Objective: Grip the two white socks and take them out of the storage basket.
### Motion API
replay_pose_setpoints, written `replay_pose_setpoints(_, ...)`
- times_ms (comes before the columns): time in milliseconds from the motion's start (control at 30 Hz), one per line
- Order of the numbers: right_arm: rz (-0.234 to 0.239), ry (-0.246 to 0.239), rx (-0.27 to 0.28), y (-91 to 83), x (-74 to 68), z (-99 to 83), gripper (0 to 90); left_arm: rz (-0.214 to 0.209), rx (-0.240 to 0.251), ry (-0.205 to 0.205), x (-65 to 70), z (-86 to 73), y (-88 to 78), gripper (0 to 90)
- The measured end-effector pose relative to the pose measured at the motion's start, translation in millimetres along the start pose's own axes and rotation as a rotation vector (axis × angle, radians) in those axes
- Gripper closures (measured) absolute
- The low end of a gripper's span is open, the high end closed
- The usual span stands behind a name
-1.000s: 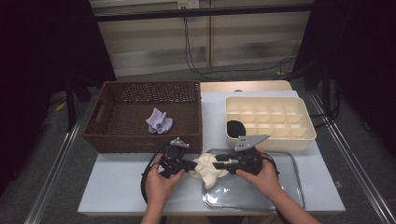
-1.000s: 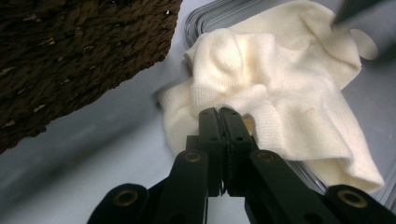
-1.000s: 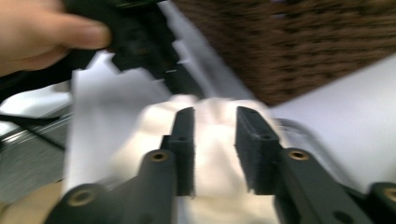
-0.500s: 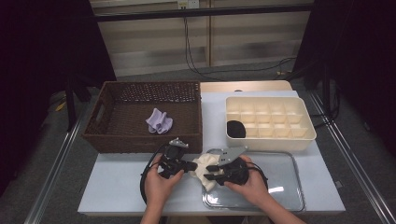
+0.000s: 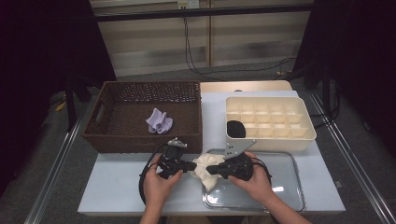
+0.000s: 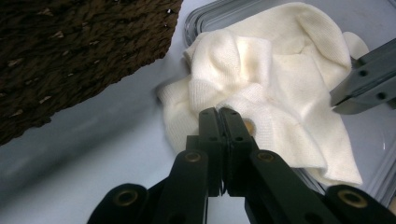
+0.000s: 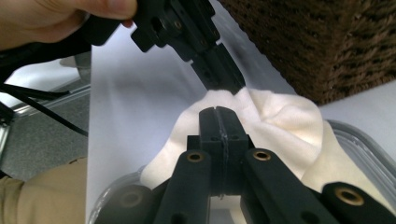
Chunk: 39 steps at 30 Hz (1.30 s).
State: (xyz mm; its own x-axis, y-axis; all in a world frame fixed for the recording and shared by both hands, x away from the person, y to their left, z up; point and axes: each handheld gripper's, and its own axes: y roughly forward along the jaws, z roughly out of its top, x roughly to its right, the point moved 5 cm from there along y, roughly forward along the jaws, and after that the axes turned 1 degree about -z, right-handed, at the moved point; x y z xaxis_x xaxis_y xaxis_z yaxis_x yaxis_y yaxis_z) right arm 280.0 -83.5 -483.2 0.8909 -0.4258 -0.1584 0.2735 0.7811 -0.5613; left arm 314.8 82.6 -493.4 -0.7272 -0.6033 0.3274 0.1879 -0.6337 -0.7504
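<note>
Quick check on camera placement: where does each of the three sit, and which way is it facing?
High view: above the person's side, looking forward and down on the table; both hands and tools show.
Left gripper view: rides the left tool, facing the white cloth.
Right gripper view: rides the right tool, facing the same cloth; left tool opposite.
Shared: cloth, basket, tray.

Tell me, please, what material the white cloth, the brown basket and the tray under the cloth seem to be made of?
White cloth: soft knit fabric, ribbed texture shows. Brown basket: woven wicker or rattan-like strands. Tray: probably clear glossy plastic or glass; the table shows through, with bright reflections.
</note>
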Motion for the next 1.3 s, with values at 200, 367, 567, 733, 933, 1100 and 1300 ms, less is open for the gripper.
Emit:
replay_pose_setpoints(200,-0.002,-0.001,-0.021,14.1,-2.8,-8.3,63.3,-0.003,0.003,-0.004,-0.2,-0.1,1.0,88.2)
replay_pose_setpoints(367,-0.030,-0.078,-0.086,25.2,-7.6,-16.9,56.2,-0.004,-0.004,-0.005,-1.2,-1.1,2.1,87.8)
replay_pose_setpoints(567,-0.030,-0.100,-0.088,24.6,-10.3,-17.3,77.5,-0.002,0.002,-0.018,-1.0,-1.4,3.9,87.6)
replay_pose_setpoints(733,-0.002,-0.062,-0.091,25.0,-8.8,-17.3,88.0,-0.002,-0.008,-0.008,-1.3,-2.3,3.5,87.6)
replay_pose_setpoints(933,0.020,-0.027,-0.045,15.9,-9.5,-8.1,88.6,-0.005,0.000,-0.019,-2.1,-2.6,1.5,87.7)
replay_pose_setpoints(1100,0.032,0.014,0.018,3.5,-6.5,3.4,88.5,-0.009,0.004,-0.027,-1.9,-2.9,-2.1,88.8)
replay_pose_setpoints(1300,-0.008,0.070,0.110,-14.5,9.5,18.1,88.5,-0.028,0.002,-0.022,3.9,-1.0,-3.4,89.5)
